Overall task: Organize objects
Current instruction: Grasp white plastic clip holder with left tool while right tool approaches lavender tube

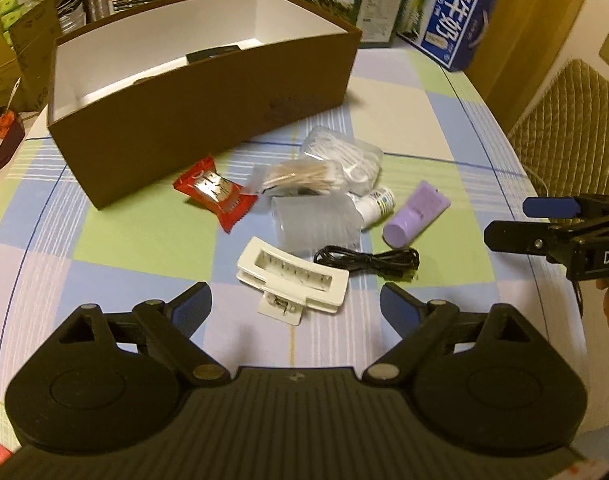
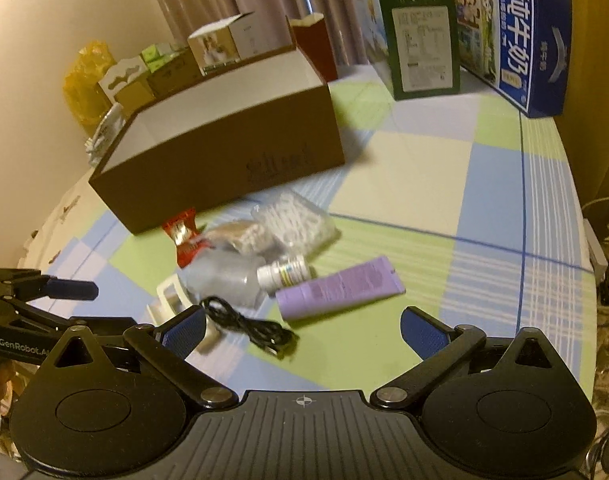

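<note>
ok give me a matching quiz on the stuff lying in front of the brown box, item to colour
Items:
1. snack packet
2. tube
3. hair clip
4. cable

Colours:
A. black
B. cream white
C. red
D. lilac

Pairs: 1-C, 2-D, 3-B, 4-A

All four lie on the checked tablecloth, outside the brown box.
</note>
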The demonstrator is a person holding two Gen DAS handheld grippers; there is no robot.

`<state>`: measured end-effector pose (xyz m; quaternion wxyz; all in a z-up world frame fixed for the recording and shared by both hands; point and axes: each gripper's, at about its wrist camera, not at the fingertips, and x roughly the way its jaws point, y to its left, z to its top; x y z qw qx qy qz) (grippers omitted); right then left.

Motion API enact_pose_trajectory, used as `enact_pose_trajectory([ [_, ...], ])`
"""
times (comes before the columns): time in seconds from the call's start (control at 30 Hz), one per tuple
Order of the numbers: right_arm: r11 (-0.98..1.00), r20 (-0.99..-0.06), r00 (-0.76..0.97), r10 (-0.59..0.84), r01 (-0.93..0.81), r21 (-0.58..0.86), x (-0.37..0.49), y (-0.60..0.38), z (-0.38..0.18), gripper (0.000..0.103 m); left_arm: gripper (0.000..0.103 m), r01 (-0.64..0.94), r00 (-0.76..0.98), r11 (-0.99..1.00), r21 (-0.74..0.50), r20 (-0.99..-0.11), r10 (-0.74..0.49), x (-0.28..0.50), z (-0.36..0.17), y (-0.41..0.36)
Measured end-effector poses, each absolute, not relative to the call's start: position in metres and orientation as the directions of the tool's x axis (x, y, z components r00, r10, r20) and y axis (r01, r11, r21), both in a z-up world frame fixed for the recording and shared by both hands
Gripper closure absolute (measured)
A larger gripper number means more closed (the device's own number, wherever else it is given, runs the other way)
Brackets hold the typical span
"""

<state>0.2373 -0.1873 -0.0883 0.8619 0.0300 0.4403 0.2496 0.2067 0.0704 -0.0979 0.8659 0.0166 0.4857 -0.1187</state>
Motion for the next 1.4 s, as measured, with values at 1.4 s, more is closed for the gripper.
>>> enact_pose_trajectory([
  [1.4, 0.934, -0.804, 0.476, 0.357, -0.178, 0.309, 0.249, -0.177, -0.130, 0.002, 0.018, 0.479, 0.452, 0.877, -0.016, -0.853, -0.262, 0.254, -0.167, 0.077],
])
